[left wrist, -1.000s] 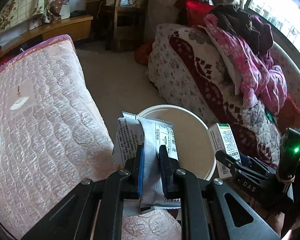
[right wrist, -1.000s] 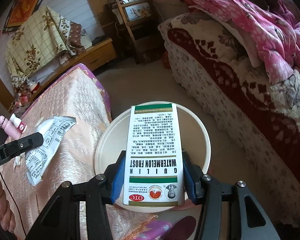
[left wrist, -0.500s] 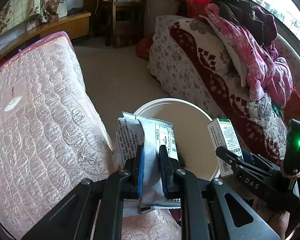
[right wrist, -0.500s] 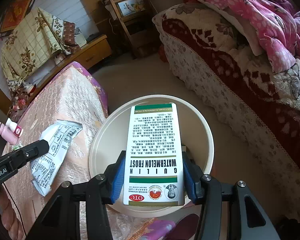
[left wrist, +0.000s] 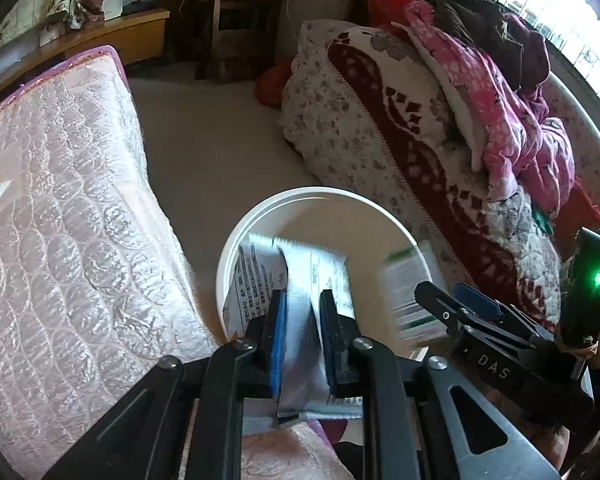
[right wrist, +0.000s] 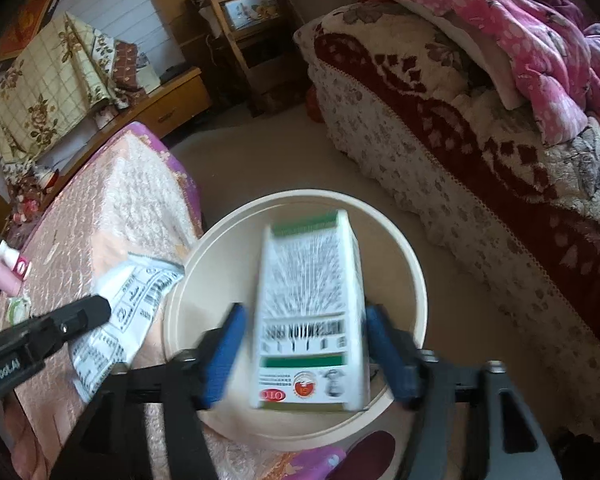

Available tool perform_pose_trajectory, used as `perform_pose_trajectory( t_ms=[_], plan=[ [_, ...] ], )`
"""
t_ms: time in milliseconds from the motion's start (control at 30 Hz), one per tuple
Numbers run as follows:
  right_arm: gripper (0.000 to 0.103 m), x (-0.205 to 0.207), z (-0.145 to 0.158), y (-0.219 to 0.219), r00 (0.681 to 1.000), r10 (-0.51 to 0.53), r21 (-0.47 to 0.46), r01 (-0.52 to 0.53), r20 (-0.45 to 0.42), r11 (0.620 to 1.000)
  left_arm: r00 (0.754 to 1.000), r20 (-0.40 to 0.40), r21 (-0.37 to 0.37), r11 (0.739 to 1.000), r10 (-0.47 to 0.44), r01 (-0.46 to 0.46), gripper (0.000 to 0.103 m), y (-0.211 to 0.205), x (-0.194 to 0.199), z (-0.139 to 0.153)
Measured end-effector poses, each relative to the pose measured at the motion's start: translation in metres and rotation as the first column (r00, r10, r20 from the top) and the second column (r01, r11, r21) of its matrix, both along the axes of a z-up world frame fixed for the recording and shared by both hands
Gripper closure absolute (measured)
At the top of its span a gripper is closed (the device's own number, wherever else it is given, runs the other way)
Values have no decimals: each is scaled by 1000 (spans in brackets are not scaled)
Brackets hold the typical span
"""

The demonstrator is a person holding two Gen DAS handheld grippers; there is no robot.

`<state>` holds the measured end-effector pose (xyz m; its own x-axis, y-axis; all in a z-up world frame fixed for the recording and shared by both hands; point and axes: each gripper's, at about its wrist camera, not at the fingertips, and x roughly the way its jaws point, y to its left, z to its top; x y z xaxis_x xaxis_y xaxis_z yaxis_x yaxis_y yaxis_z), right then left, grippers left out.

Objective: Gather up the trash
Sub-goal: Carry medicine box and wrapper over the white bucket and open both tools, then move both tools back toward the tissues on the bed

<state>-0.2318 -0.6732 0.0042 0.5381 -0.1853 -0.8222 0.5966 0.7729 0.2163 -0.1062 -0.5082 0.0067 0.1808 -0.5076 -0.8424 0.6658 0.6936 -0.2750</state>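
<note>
A round cream plastic bucket (right wrist: 412,264) is standing on the pale floor between a bed draped in a shiny, quilted pink cover (left wrist: 60,240) at nine o'clock and a bed under a plush cream-and-maroon floral blanket (right wrist: 480,128) at two o'clock.

The right gripper (right wrist: 304,344) is pointing down over the bucket's mouth. Its jaws have just been opening, and the blue pads (right wrist: 224,344) are now standing clear on both sides of a white-and-green cardboard medicine box (right wrist: 312,312), which is blurring between them above the bucket's bare interior; no pad is pressing on it.

The left gripper (left wrist: 302,320) is sitting at the bucket's near rim, at seven o'clock of the opening. Its jaws have just been opening slightly, yet they are still standing close together with a crinkled, silvery-white printed foil wrapper (left wrist: 296,276) between them; whether the pads are still pinching the wrapper cannot be told. The wrapper's upper part is fanning out over the bucket's inside wall.

A small pink bottle (right wrist: 4,272) is lying on the quilted cover at nine o'clock in the right wrist view.
</note>
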Motion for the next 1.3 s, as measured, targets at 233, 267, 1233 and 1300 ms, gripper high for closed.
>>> perform_pose_trajectory(
  t_ms=[233, 267, 1233, 1300],
  plan=[
    [32, -2, 6, 6, 999, 29, -4, -29, 22, 1000, 996, 71, 10, 998, 57, -58, 44, 38, -2, 18],
    [32, 0, 7, 10, 999, 42, -8, -42, 23, 999, 993, 91, 15, 997, 80, -82, 44, 49, -2, 22],
    [32, 167, 37, 295, 695, 702, 57, -716, 156, 696, 784, 188, 100, 783, 591, -614, 44, 395, 74, 43],
    [32, 190, 33, 319, 650, 744, 45, -757, 154, 652, 779, 181, 97, 777, 600, -621, 44, 402, 76, 41]
  ],
)
